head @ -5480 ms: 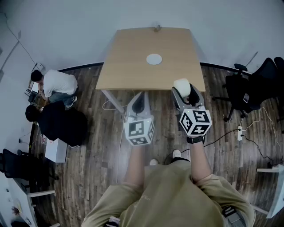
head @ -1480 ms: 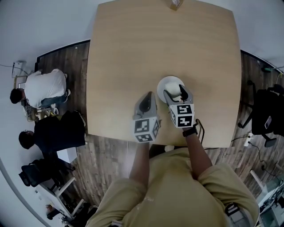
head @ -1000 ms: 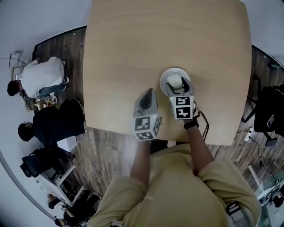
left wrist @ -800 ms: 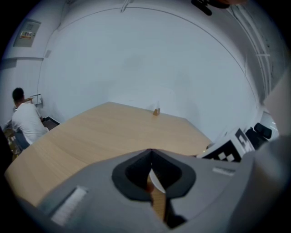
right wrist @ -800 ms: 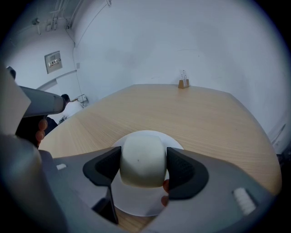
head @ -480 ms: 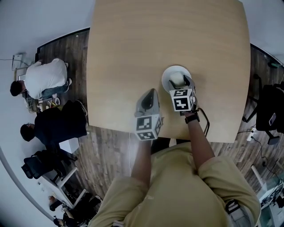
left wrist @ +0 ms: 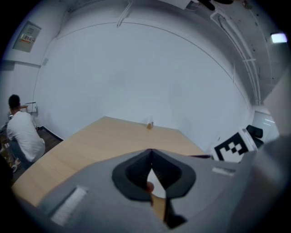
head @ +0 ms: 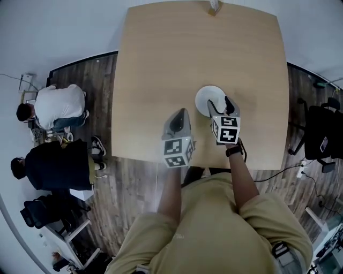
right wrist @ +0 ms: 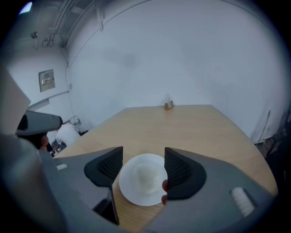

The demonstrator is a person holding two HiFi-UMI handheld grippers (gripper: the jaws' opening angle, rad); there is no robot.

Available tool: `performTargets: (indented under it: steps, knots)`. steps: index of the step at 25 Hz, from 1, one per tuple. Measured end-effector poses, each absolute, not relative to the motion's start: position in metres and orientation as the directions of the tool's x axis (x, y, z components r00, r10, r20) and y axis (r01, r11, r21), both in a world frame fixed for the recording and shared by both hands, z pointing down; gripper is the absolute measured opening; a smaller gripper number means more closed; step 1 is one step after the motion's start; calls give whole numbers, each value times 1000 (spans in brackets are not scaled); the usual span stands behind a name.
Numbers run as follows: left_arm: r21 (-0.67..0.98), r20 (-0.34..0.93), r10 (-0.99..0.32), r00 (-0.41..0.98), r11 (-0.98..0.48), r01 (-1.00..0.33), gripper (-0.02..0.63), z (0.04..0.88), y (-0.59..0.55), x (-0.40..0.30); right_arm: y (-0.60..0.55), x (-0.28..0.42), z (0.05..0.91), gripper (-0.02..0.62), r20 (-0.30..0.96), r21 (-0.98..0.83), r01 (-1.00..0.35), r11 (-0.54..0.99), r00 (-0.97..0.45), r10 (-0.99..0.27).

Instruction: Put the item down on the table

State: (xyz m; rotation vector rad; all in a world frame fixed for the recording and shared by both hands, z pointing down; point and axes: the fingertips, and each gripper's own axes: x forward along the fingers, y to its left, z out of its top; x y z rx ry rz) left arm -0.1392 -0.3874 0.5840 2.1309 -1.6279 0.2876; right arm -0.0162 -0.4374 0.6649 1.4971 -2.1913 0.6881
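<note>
A round white item (right wrist: 146, 174) rests in the middle of a white plate (right wrist: 132, 192) on the wooden table (head: 177, 64). My right gripper (right wrist: 143, 166) is open, and the item and plate show between its dark pads without touching them. From the head view the right gripper (head: 221, 103) hovers at the near right rim of the plate (head: 205, 98). My left gripper (head: 178, 113) hangs to the left of the plate over the table's near part. It is shut and holds nothing, with its jaw tips (left wrist: 151, 152) meeting.
A small holder (head: 214, 6) stands at the table's far edge. Two people (head: 53, 104) crouch on the wooden floor at the left. Black office chairs (head: 321, 134) stand right of the table. White walls surround the room.
My right gripper carried the white item to the plate, lowered it there and let go. It has since drawn back slightly toward me. The left gripper stayed shut beside it.
</note>
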Motion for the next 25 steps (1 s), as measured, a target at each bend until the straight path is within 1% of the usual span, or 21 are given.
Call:
performTargets:
  steps: [2,4,6,9,13,16,21,25]
  knots:
    - [217,385,-872,301,-232,-948,3,567,-384,-138,-428,-15,633,285,517,-203,-933,297,-359,-777]
    - [214,352,-880,320,-257,-942,3,549,-379,-137,-417,-16,601,251,466,-200,-930,307,-366,-805]
    - [203,319,-885,339,-285,-937,3,532,-373,-135,-406,-16,570,247,414,-183,-931,315,-363,-835]
    - [182,268,-892,363,-323,-929,3,505,-360,-130,-387,-11,522,197,324,-173,-937,303,-344,-881]
    - [158,205,-895,397,-370,-915,3,472,-343,-125,-362,-8,470,176,222,-167,-941,293,-326,-919]
    - [138,155,-895,419,-400,-906,3,450,-330,-125,-345,-5,450,131,181,-159,-950,269,-296,-938]
    - [115,87,-892,443,-433,-894,3,420,-304,-123,-312,-5,427,76,135,-144,-956,257,-276,-952]
    - [103,63,-884,463,-456,-884,3,410,-288,-118,-293,-3,411,15,100,-117,-966,229,-241,-965]
